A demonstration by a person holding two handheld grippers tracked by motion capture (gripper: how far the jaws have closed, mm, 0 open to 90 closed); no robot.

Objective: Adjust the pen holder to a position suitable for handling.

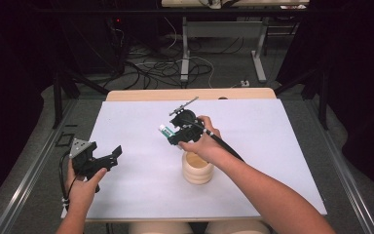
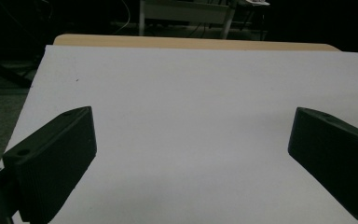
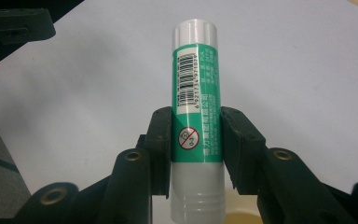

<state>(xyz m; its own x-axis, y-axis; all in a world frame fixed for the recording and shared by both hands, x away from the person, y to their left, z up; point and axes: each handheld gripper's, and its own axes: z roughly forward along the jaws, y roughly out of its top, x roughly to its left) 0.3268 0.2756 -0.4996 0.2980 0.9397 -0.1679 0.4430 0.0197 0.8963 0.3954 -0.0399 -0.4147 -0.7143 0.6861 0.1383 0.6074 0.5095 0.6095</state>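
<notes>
My right gripper (image 3: pixel 196 140) is clamped on a glue stick (image 3: pixel 196 93), a green-labelled tube with a white cap and a white ribbed end. In the right gripper view its two black jaws press the tube from either side at about the middle of its length, over the lower part of the label, with the barcode and the cap reaching out past the jaws and the ribbed end back toward my hand. In the high view I hold that right gripper (image 1: pixel 171 132) above the middle of the white table (image 1: pixel 272 141), with the glue stick (image 1: pixel 165 129) poking out of it toward the left, clear of the surface. Just nearer to me, under my right hand (image 1: pixel 202 146), stands a round wooden cup (image 1: pixel 197 170) with ridged sides, its mouth facing up. My left gripper (image 1: pixel 111 157) sits at the table's left edge, well apart from the glue stick, held in my left hand (image 1: pixel 82 187). In the left gripper view its jaws stand wide apart with nothing but bare white table (image 2: pixel 191 93) between them.
</notes>
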